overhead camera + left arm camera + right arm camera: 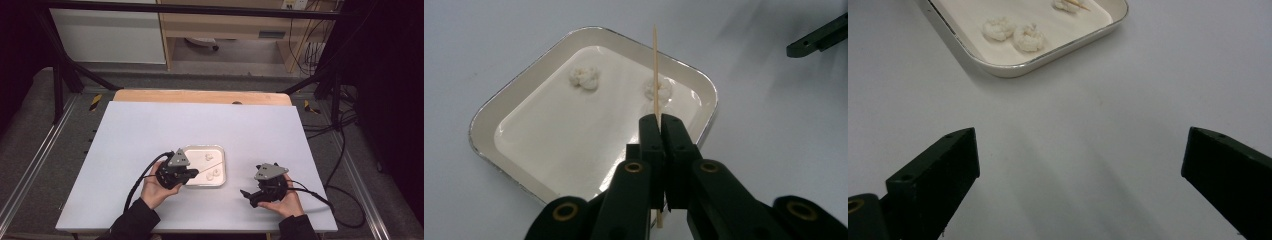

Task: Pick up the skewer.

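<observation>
**Skewer lined up over the dumpling**

Left tool (659, 122) was clamped on skewer (655, 70), tip just ahead over a dumpling (658, 91) in tray (489, 112). Best pushed straight, slowly. Right tool (1078, 165) stood apart, empty, tray ahead

skewer (656, 75) base hidden between jaws

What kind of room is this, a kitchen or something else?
Probably a lab or workshop, not a kitchen. The white table stands inside a black metal frame, loose cables trail over the floor, and a person works with hand-held grippers beside a small tray.
</observation>
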### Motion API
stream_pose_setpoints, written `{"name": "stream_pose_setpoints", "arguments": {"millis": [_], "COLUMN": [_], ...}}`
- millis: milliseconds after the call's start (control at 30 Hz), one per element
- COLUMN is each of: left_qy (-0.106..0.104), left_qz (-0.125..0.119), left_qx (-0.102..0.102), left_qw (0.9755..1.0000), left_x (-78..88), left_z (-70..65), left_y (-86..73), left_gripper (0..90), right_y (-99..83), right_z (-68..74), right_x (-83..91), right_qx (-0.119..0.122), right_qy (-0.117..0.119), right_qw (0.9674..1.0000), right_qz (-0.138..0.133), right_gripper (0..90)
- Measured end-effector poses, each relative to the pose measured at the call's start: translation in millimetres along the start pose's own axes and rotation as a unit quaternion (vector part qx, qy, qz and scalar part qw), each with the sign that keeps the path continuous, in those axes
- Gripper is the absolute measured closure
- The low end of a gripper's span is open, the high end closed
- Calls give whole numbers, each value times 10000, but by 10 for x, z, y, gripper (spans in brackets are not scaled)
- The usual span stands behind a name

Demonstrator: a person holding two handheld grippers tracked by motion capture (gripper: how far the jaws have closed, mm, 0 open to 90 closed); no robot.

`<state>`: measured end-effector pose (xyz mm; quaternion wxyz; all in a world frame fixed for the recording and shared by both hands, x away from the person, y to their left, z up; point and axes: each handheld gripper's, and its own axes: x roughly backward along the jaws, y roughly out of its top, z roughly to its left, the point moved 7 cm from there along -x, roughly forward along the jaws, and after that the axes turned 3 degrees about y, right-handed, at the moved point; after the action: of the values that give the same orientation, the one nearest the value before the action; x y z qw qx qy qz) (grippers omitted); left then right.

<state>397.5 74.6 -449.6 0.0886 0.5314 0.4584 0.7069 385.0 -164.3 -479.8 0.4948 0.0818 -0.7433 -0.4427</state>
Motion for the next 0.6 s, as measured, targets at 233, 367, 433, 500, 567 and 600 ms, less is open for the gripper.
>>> {"name": "stream_pose_setpoints", "arguments": {"millis": [233,367,433,500,567,600], "left_qy": [-71,-113,-124,-137,-160,-167], "left_qz": [31,73,83,107,116,116], "left_qx": [-161,-239,-267,-321,-353,-365], "left_qw": [9998,9996,9995,9993,9992,9991], "left_x": [-34,-73,-92,-105,-121,-131], "left_z": [-101,-156,-182,-206,-233,-248], "left_y": [85,128,146,163,186,199], "left_gripper": [886,887,887,887,887,887], "right_y": [82,122,136,145,168,175], "right_z": [37,51,63,67,85,89], "right_x": [-17,-25,-26,-29,-35,-39], "right_qx": [278,537,660,736,912,948], "right_qy": [-80,-163,-199,-213,-243,-248], "right_qw": [9996,9984,9976,9970,9955,9951], "right_qz": [19,64,89,90,111,113], "right_gripper": [41,58,67,71,91,94]}}
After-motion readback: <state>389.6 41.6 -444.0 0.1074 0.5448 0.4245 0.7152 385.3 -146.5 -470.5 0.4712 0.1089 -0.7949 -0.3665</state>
